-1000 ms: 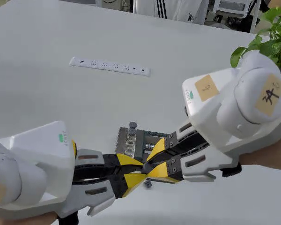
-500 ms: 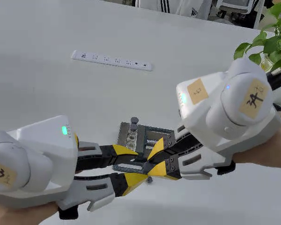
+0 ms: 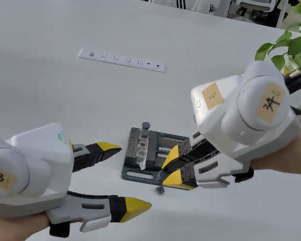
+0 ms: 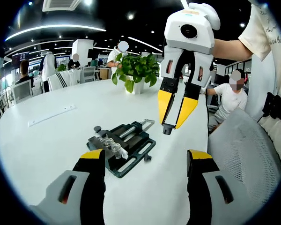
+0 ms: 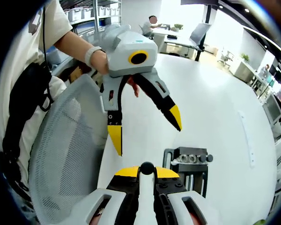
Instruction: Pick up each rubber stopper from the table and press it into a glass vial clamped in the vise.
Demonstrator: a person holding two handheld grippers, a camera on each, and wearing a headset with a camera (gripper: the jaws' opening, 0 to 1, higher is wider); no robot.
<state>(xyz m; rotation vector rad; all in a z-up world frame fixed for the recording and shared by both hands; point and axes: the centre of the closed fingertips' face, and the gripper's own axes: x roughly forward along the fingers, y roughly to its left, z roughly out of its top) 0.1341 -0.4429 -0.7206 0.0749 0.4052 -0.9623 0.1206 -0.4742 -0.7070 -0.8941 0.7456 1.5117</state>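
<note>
Left gripper (image 3: 130, 175) gaped wide, gripping nothing; right gripper (image 3: 163, 176) pinched tight on a stopper (image 5: 146, 168), just near-right of the vise (image 3: 163, 143).

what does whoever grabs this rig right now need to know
Left gripper: open, holding nothing, in the air near the vise.
Right gripper: shut on a rubber stopper at its tips, above the table beside the vise.
Vise: sits on the table with a row of glass vials clamped in it.
Done: the capped vial at the far end of the row in the head view has a stopper in it.
Left: the other vials look open; the held stopper probably goes into one of them next.
</note>
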